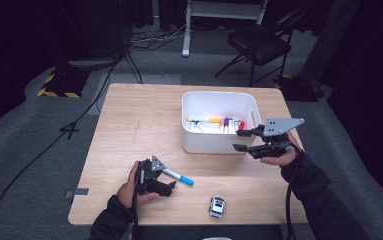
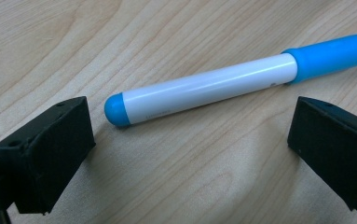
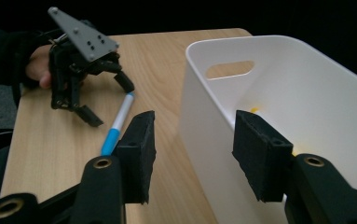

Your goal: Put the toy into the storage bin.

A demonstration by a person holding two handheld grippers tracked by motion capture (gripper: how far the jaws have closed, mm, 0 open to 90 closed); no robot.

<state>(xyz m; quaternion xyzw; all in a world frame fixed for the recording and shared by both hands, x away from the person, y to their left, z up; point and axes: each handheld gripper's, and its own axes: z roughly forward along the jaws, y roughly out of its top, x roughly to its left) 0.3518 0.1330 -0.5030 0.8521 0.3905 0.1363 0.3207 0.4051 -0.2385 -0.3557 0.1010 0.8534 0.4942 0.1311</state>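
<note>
Marker [image 2: 234,84], white barrel with blue cap, flat on the table [image 1: 129,125] at about 7 o'clock from the white bin [image 1: 220,102]. Your left gripper [image 1: 171,179] sits low over it, jaws spread, one on each side of it, nothing clasped (pads clear of the barrel). Your right gripper [image 1: 240,140] hangs at the bin's 4 o'clock corner, jaws apart and empty, straddling the bin wall without pressing it. Bin holds several markers [image 1: 214,122]. Toy car [image 1: 217,206] at the table's 6 o'clock edge.
</note>
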